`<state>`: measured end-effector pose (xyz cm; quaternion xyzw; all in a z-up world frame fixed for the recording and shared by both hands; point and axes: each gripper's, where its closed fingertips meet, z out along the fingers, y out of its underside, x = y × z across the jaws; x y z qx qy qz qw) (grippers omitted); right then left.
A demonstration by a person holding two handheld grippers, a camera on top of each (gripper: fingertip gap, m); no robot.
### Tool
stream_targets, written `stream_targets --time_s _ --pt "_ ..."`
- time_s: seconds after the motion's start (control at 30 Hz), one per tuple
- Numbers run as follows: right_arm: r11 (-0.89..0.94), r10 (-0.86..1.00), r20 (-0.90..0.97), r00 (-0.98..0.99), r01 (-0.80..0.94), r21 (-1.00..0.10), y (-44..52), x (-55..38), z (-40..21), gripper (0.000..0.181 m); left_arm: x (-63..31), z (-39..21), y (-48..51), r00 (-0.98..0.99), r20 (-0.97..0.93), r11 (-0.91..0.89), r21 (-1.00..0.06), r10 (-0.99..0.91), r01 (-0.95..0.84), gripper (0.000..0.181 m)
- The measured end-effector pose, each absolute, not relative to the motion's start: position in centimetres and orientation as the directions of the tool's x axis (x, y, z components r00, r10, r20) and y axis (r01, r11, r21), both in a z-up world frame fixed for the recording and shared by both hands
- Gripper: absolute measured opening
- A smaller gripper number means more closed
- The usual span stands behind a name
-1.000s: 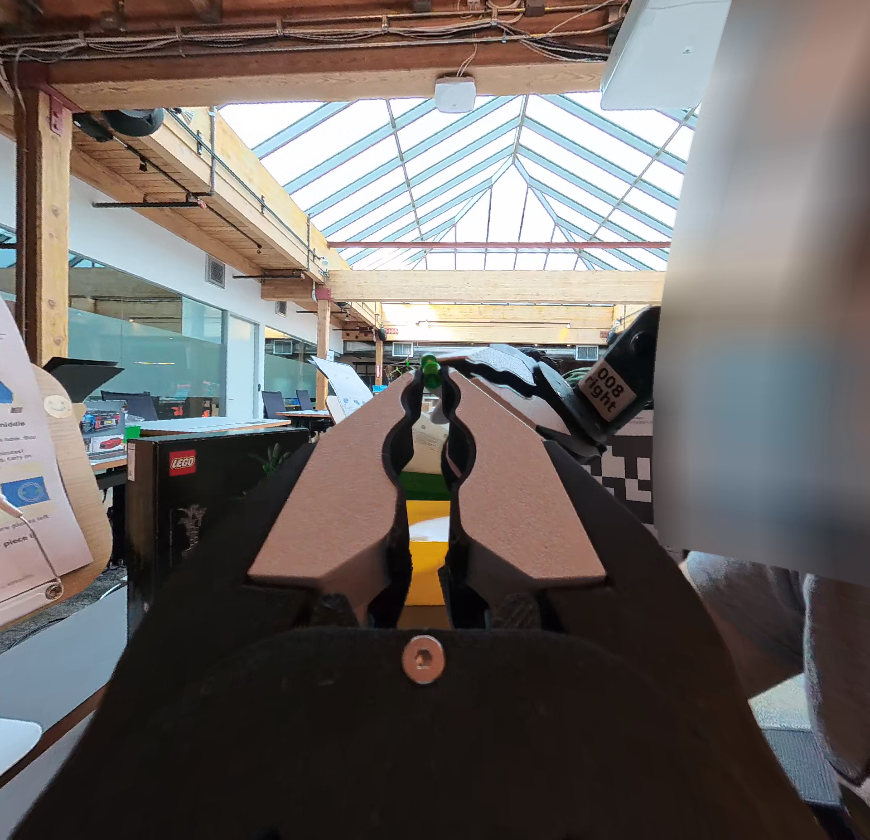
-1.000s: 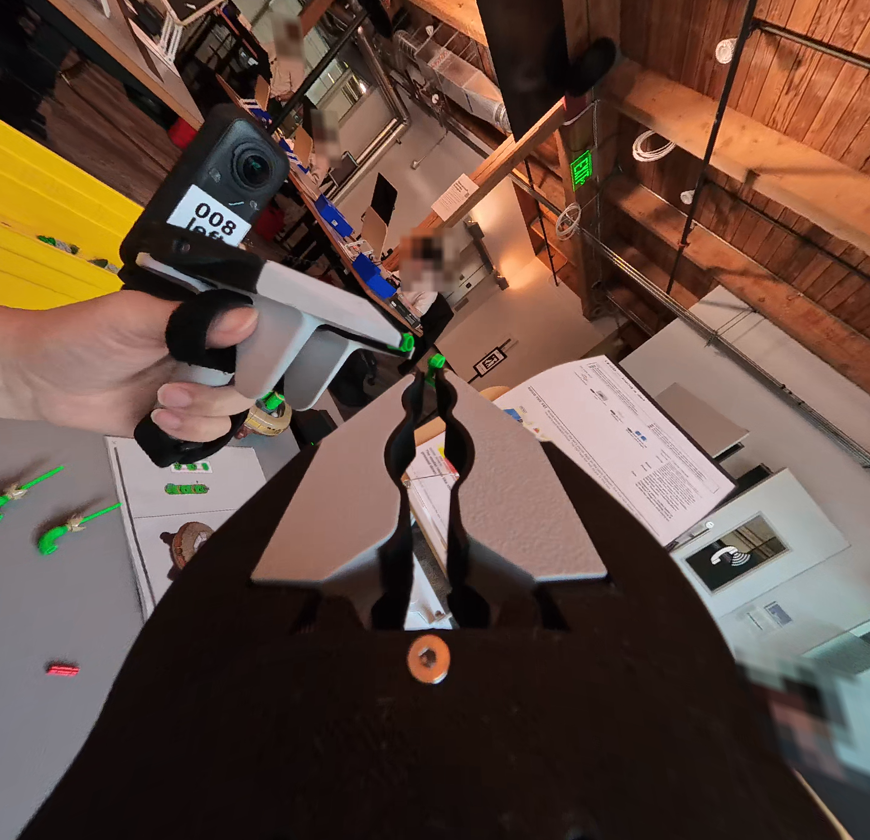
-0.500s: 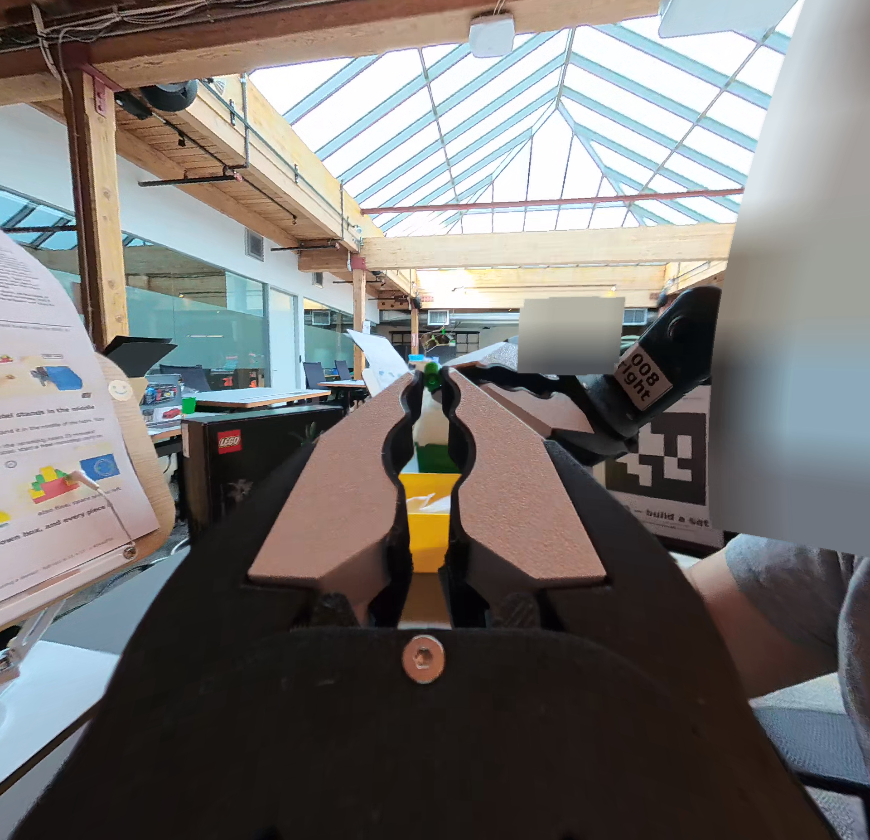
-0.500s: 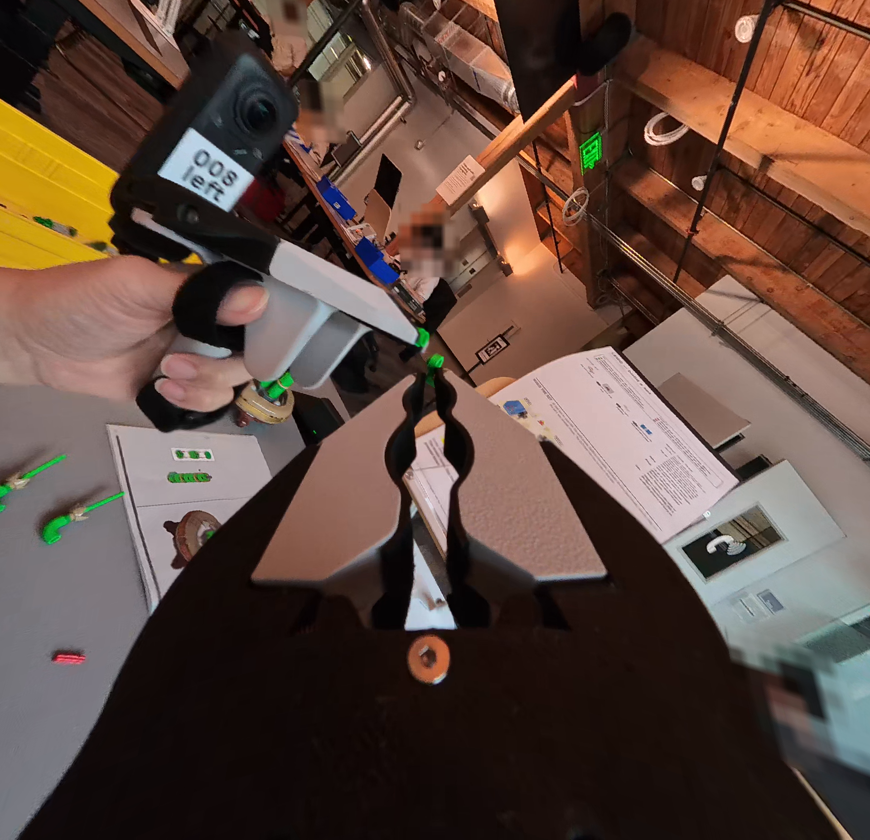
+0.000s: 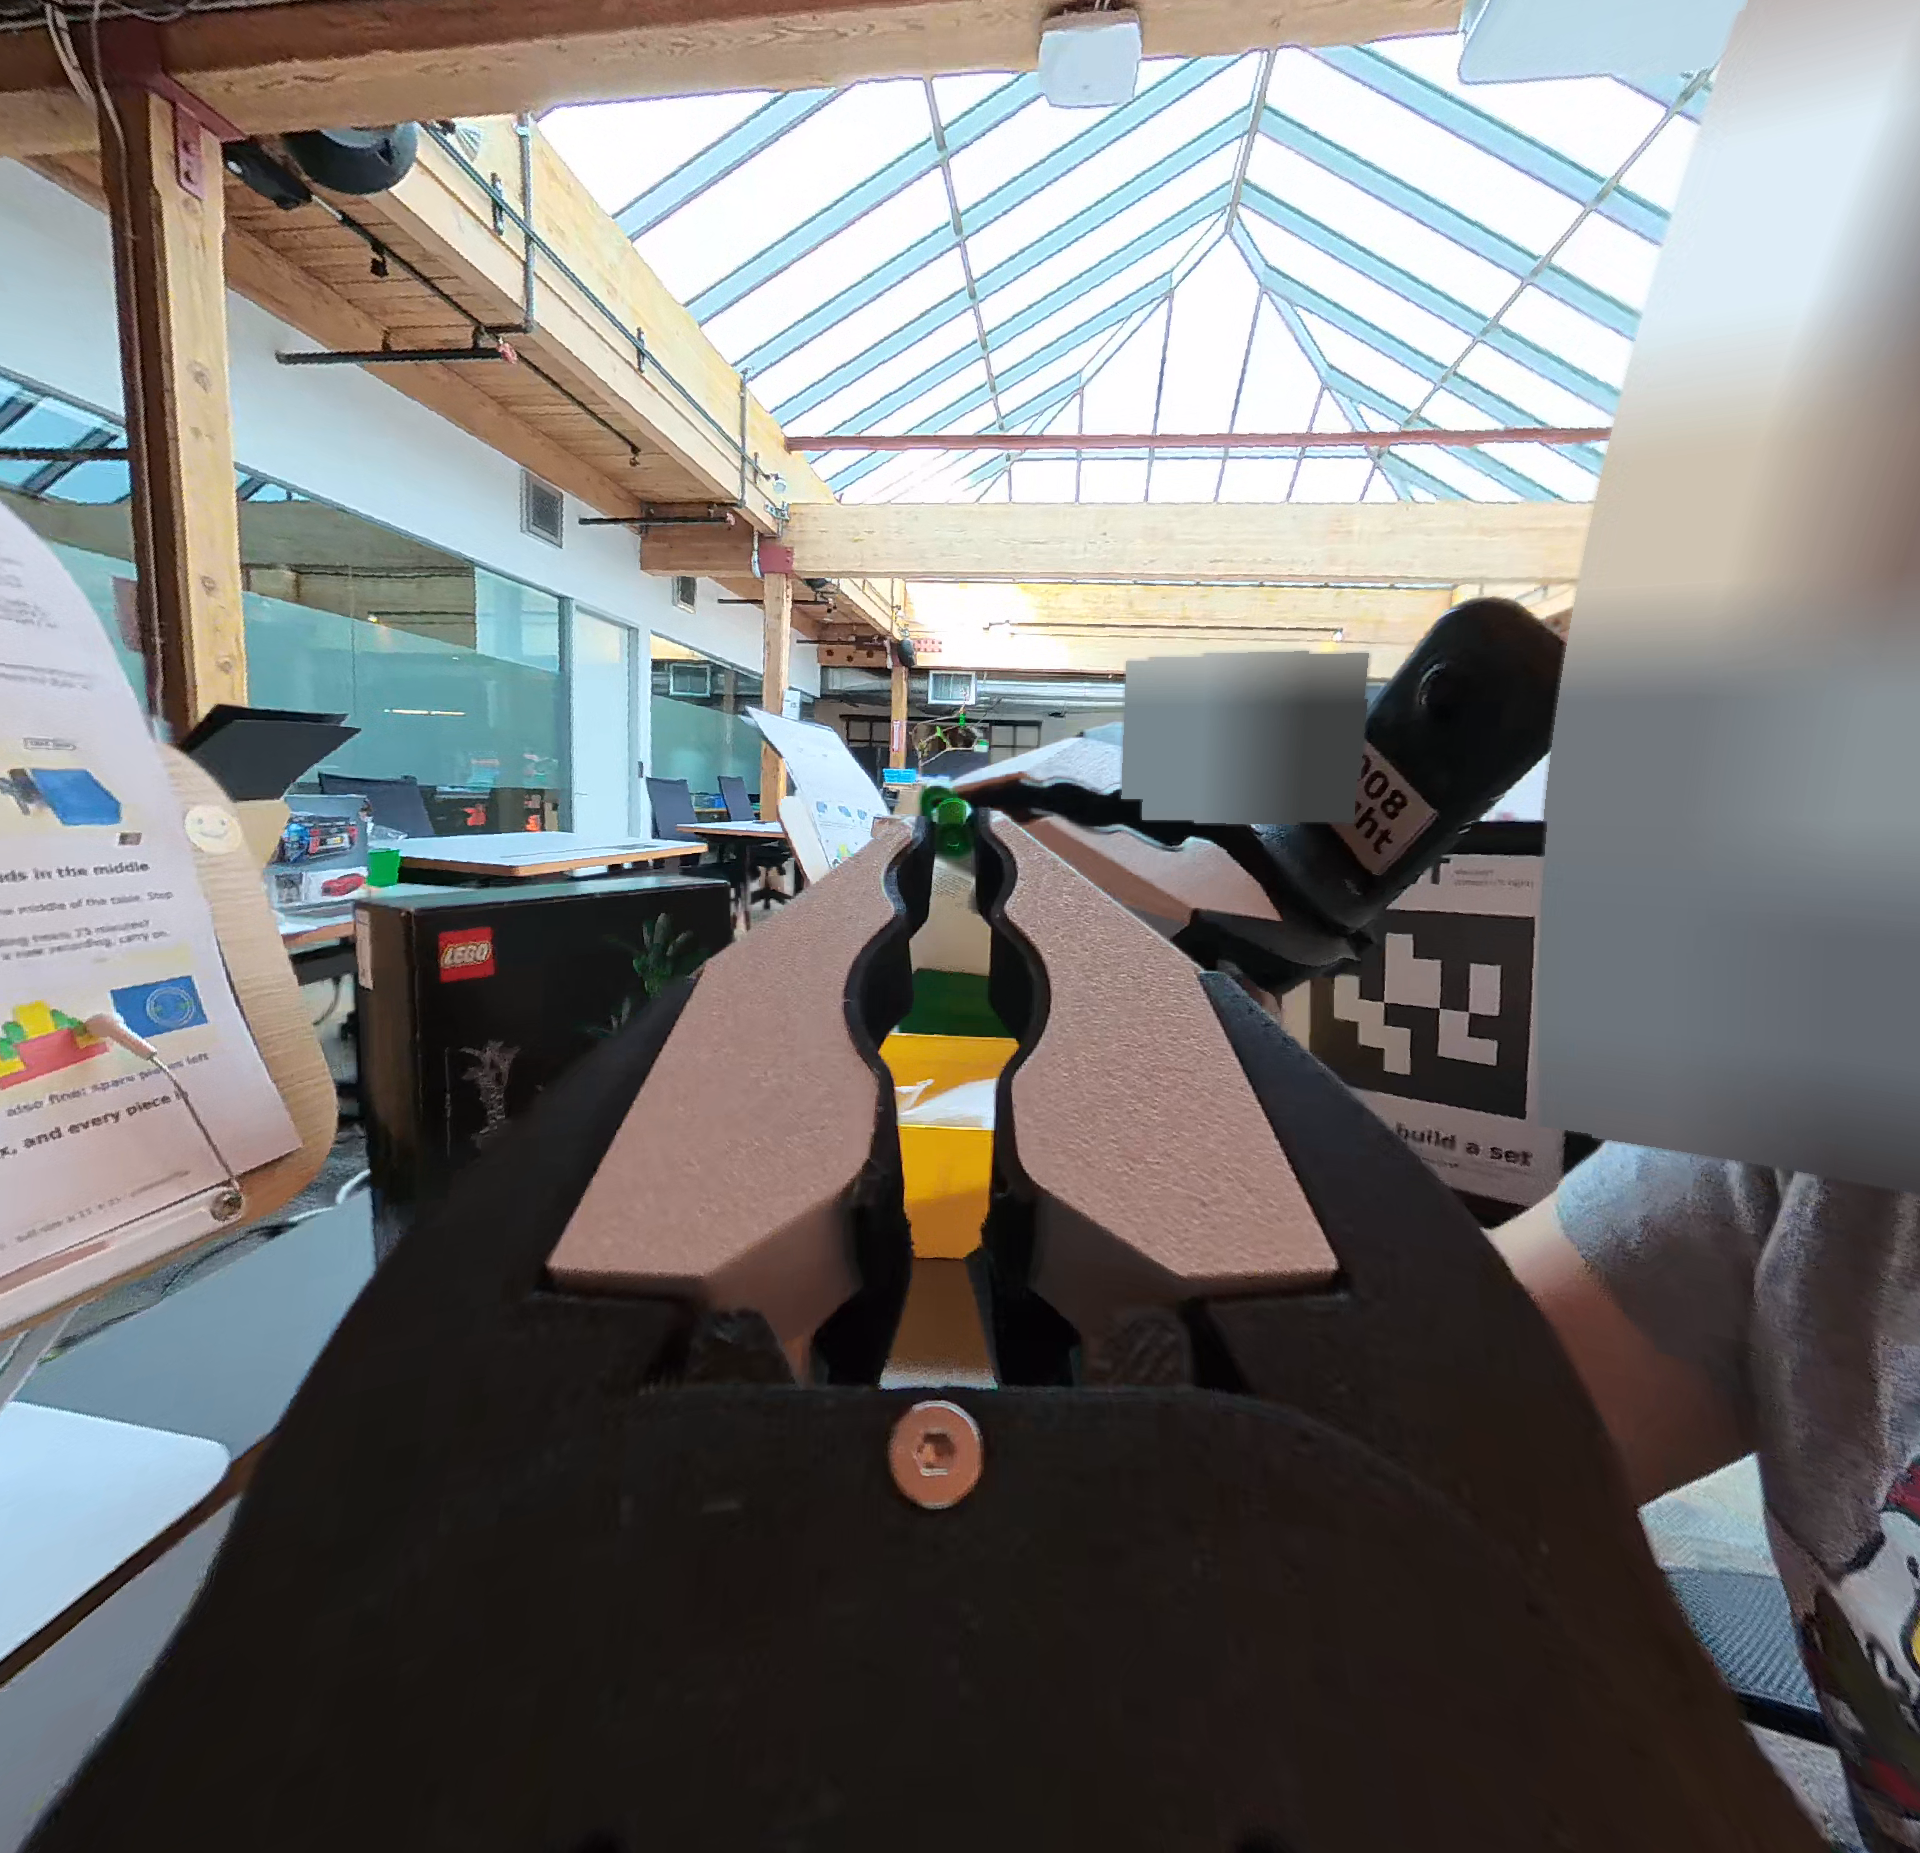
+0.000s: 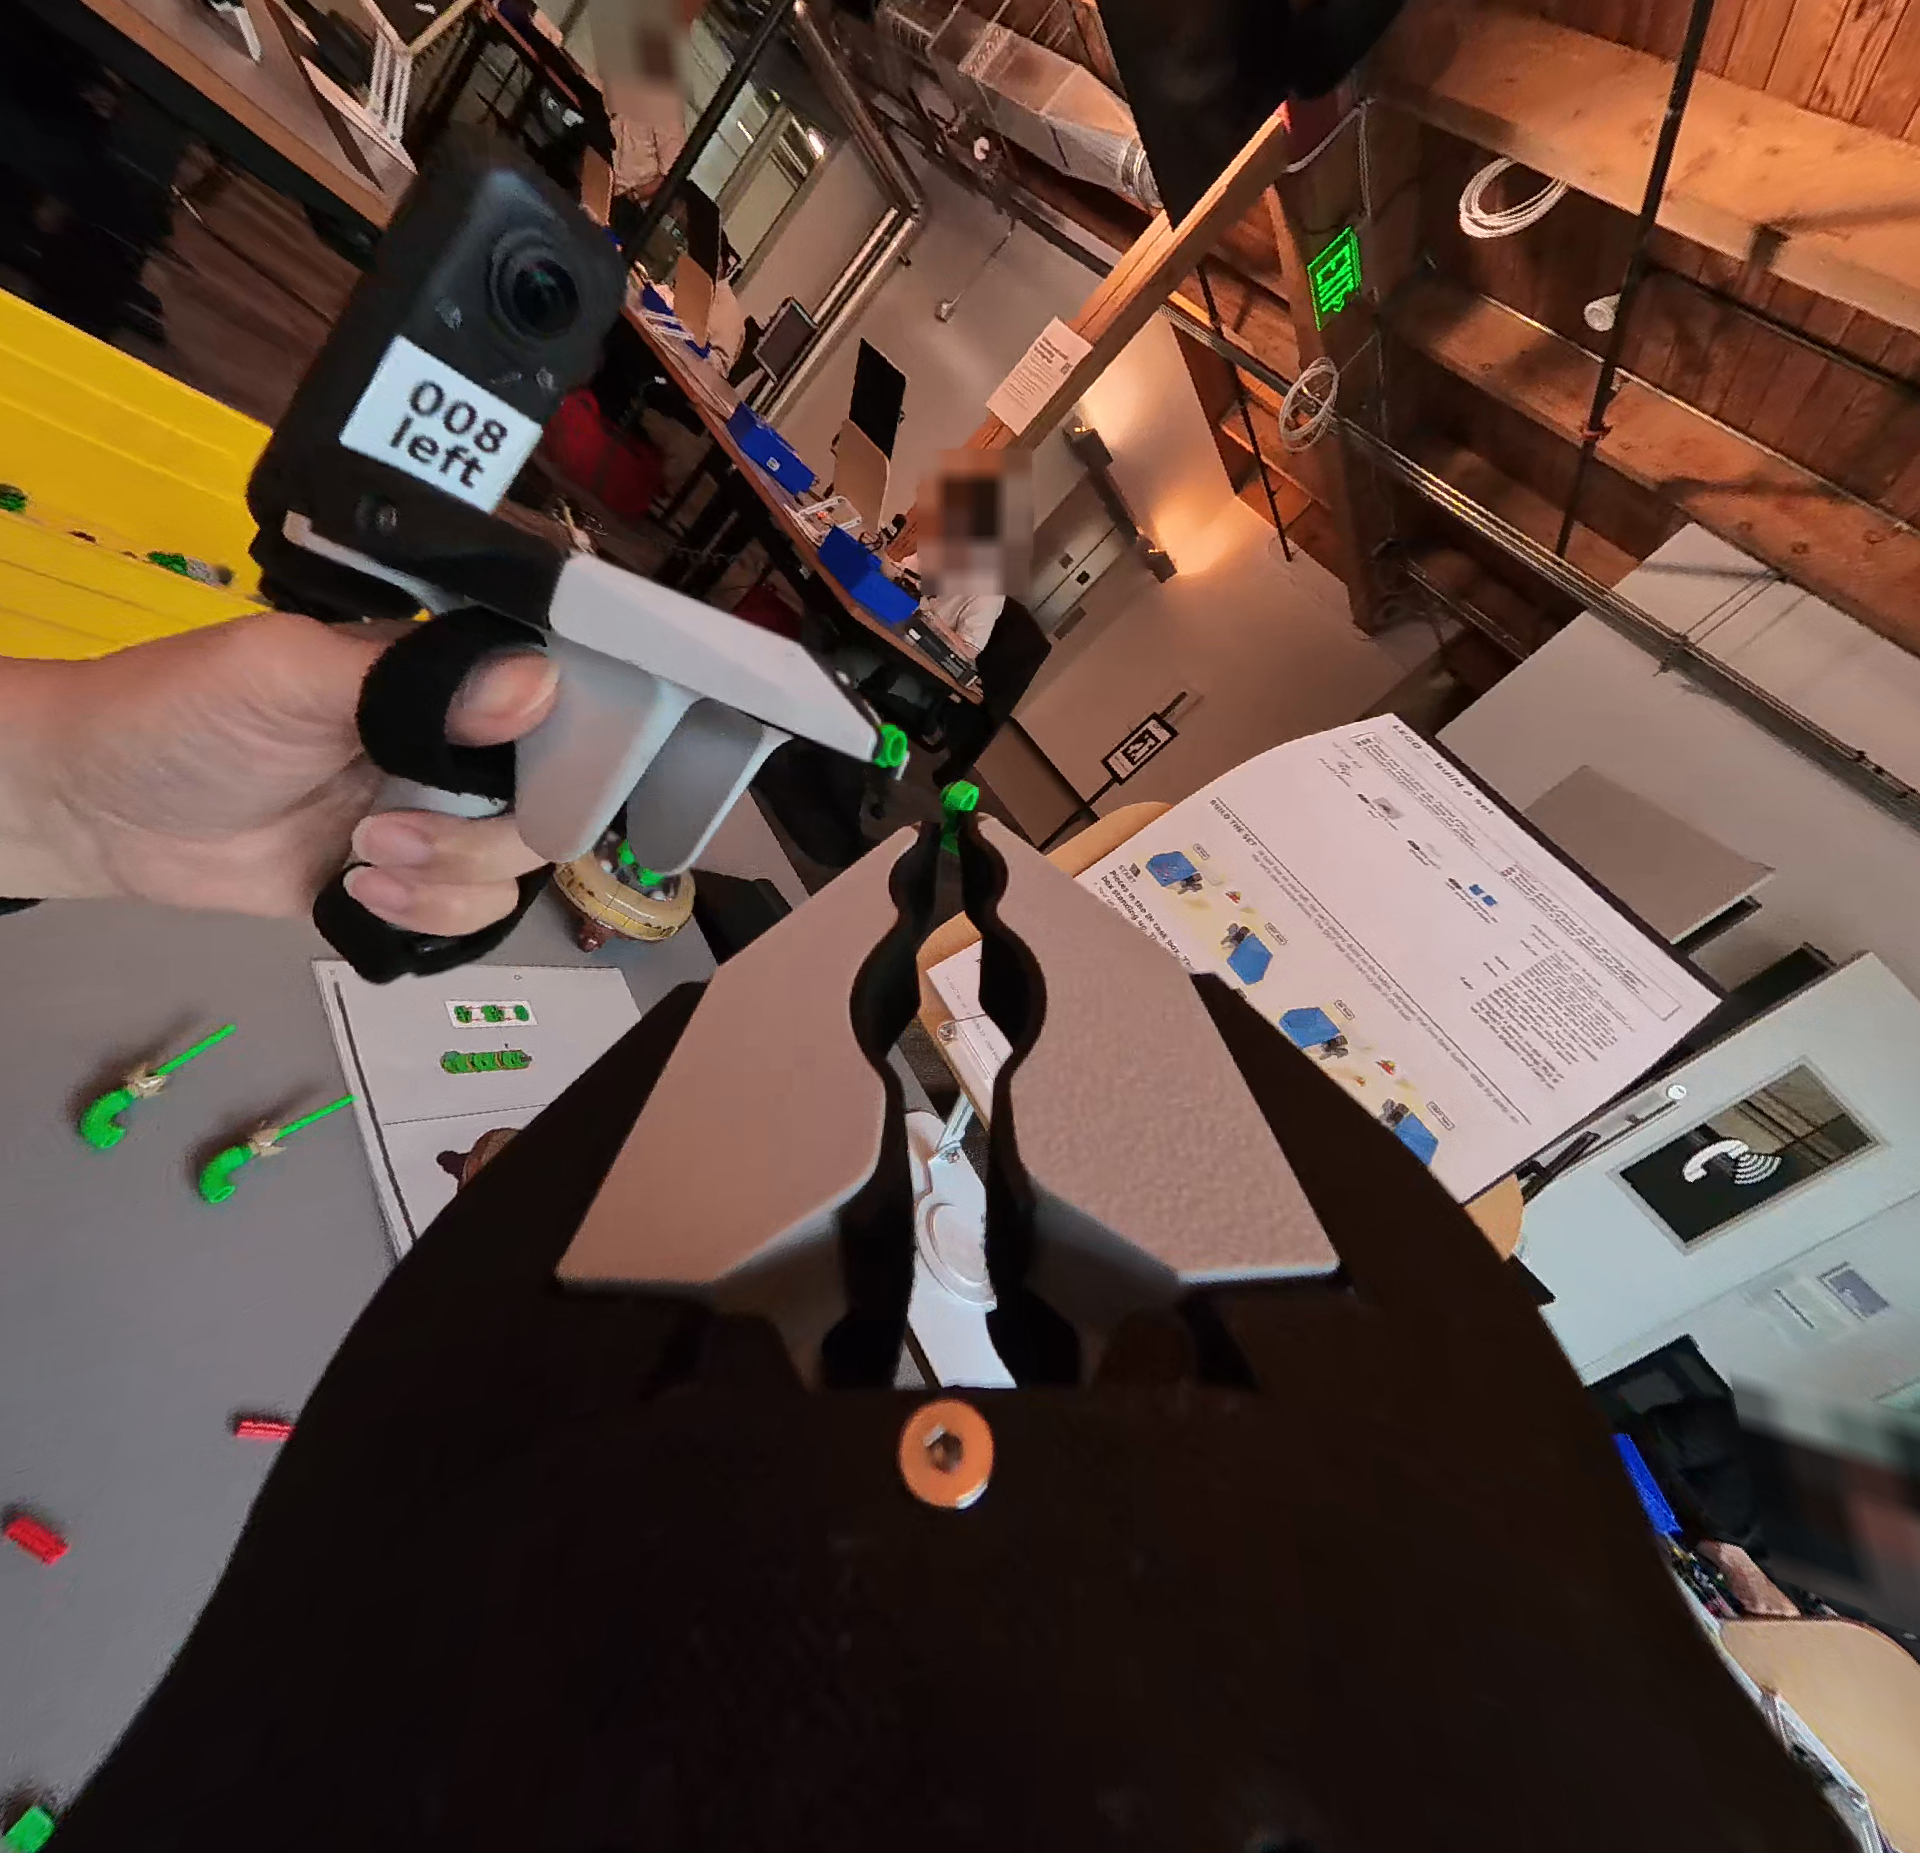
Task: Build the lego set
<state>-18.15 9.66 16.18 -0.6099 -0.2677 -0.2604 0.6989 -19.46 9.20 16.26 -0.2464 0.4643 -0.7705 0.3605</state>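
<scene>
My left gripper (image 5: 948,835) is shut on a small green lego piece (image 5: 951,824) at its tips, held up in the air. My right gripper (image 6: 951,835) is shut on another small green piece (image 6: 959,797). In the right wrist view the left gripper (image 6: 883,749), held by a hand, points in from the left with its green piece (image 6: 890,745) a small gap from mine. In the left wrist view the right gripper (image 5: 951,797) comes in from the right and its tip meets mine.
On the grey table (image 6: 135,1315) lie two green curved stems (image 6: 104,1117) (image 6: 223,1169), red pieces (image 6: 265,1429), an open booklet (image 6: 468,1055) and a round tan build (image 6: 623,894). A yellow bin (image 6: 94,473), a black box (image 5: 520,1003) and a sheet on a stand (image 6: 1351,951) stand around. Less than 4 cm separates the two grippers' tips.
My left gripper has tilted and turned, so the sheet on the stand has come into its view. Both grippers stay shut on their green pieces, tips still close together.
</scene>
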Motion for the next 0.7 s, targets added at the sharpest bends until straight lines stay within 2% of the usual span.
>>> stream_targets --time_s 0.17,0.3,0.43,0.7 --pt "0.132 -0.02 0.693 0.721 0.689 -0.713 9.5 -18.7 16.1 0.002 -20.1 17.0 8.2 -0.584 -0.01 -0.247 -0.9 -0.812 0.358 0.006" --pt "0.142 -0.025 0.678 0.734 0.674 -0.725 8.8 -18.9 16.6 0.001 -20.1 17.1 7.9 -0.618 0.026 -0.296 -0.893 -0.786 0.34 0.006" --pt "0.138 -0.056 0.7 0.712 0.7 -0.701 8.5 -19.1 16.9 0.001 -19.7 16.6 7.6 -0.607 0.016 -0.268 -0.906 -0.794 0.327 0.006" --pt "0.103 -0.07 0.737 0.673 0.739 -0.665 8.4 -19.0 16.7 0.0 -19.2 16.0 7.8 -0.647 0.073 -0.336 -0.895 -0.759 0.294 0.006"
